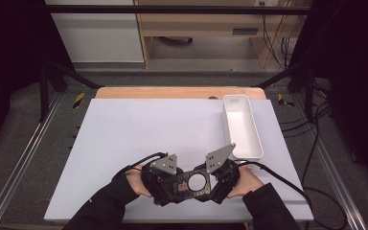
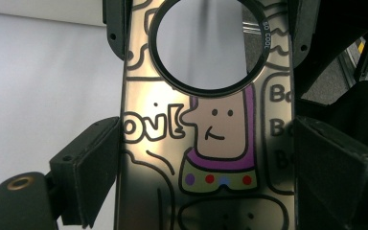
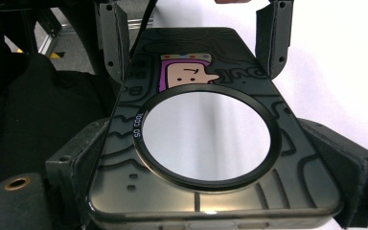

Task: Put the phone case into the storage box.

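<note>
Phone case point(image 1: 192, 183), glossy and printed with a cartoon figure and a round ring point(image 2: 206, 45), hangs just above the near edge of the table point(image 1: 139, 129), held between both grippers. The left gripper point(image 1: 160, 184) has its jaws closed on the long edges of the case at the cartoon end, one pad point(image 2: 93, 163) against each side. The right gripper point(image 1: 219, 184) does the same at the ring end, its jaws pressed on the two edges of the case point(image 3: 206, 143). Both hands point(image 1: 136, 181) sit close together, so the case spans the short gap between them.

The risk here is the surface: the case looks slick and thin, and each grip is on narrow edges only. If one hand twists or pulls away from the other, the case could flex, pop out of one pair of jaws and swing from the other. If either pair eases off early, the case would likely drop flat on the table. A white tray point(image 1: 242, 127) lies well apart at the right; moving there with both hands calls for matched motion, or the case shears loose.
</note>
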The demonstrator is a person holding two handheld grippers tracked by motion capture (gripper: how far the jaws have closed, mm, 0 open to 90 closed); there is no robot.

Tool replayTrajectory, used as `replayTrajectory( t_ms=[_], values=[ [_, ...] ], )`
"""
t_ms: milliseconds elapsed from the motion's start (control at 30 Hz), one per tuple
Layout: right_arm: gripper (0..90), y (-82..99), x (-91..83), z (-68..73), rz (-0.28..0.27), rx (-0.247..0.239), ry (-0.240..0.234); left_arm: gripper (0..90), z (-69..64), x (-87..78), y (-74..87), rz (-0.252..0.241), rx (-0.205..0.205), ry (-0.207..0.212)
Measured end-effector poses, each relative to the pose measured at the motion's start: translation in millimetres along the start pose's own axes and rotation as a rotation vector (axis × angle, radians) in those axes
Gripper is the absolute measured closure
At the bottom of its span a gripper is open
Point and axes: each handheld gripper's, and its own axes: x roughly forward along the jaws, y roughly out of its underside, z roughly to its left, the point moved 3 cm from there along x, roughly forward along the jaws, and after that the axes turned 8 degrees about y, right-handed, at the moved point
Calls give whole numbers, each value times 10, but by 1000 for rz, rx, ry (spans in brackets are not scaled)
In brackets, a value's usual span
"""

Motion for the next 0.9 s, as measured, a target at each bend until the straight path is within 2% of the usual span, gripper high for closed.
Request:
replayTrajectory(
  t_ms=[233, 467, 633, 767, 900],
  values=[
    [125, -10, -15, 13, 0, 5, 4, 111, -7, -9, 0, -13, 4, 3],
    [126, -21, -55, 10, -3, 11, 10, 84, 3, -62, 12, -27, -11, -4],
    [126, -26, -87, -6, 11, 21, 22, 25, 13, -132, 72, -20, -36, -39],
    [125, -27, -79, -24, 52, 21, 39, 7, 10, -162, 146, 6, -51, -58],
    [125, -36, -48, -36, 81, 10, 49, 6, 1, -137, 255, 35, -51, -46]
  ],
)
